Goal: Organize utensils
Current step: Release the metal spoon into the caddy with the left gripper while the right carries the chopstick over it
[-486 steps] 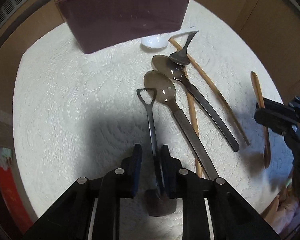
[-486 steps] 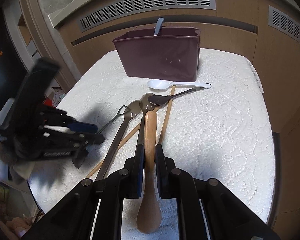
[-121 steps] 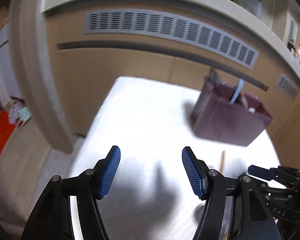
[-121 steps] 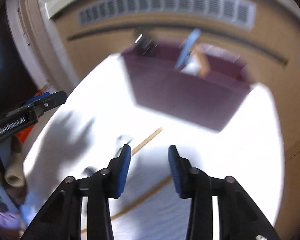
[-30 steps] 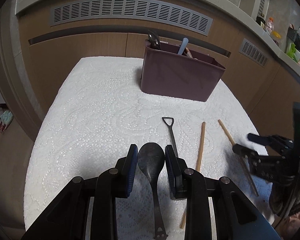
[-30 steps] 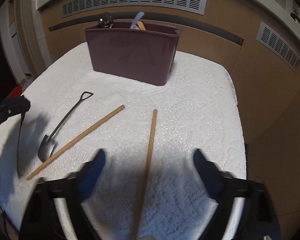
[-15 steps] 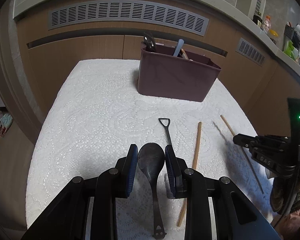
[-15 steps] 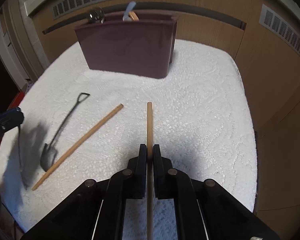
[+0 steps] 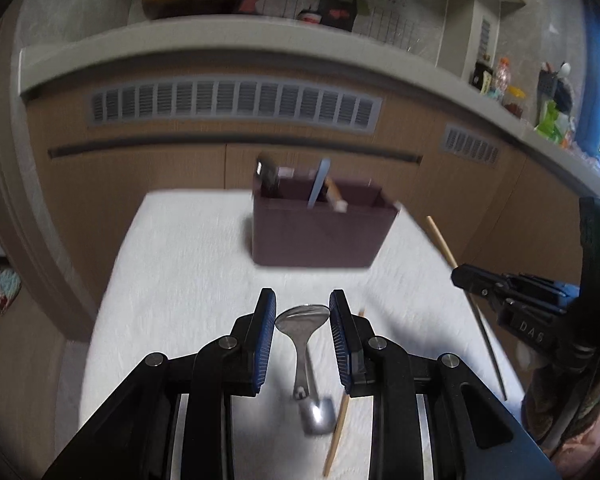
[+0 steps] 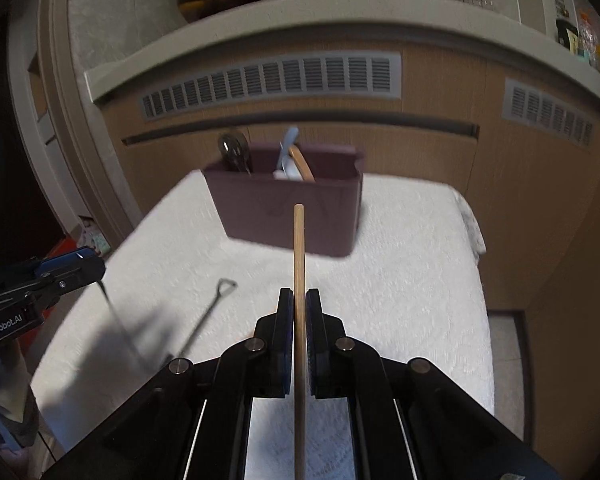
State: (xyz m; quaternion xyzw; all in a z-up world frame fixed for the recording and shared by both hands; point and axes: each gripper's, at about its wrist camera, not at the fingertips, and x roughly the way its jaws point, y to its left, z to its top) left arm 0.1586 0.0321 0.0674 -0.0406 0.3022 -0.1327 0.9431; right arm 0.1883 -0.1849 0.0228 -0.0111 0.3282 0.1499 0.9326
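Note:
My left gripper (image 9: 302,312) is shut on a metal spoon (image 9: 302,322) by its bowl and holds it above the white table; the handle hangs down. My right gripper (image 10: 296,304) is shut on a wooden chopstick (image 10: 299,240) that points toward the maroon utensil holder (image 10: 288,216). The holder (image 9: 316,236) stands at the table's far side with several utensils in it. A second chopstick (image 9: 342,412) and a small shovel-shaped spoon (image 10: 208,316) lie on the cloth. The right gripper with its chopstick also shows in the left wrist view (image 9: 500,292).
The table has a white lace cloth (image 10: 400,280). Wooden cabinets with vent grilles (image 10: 272,76) stand behind it. The left gripper shows at the left edge of the right wrist view (image 10: 60,268).
Both grippers have lifted off the table with their utensils. The views now tilt up toward the holder and cabinets. The right gripper's chopstick is raised off the cloth.

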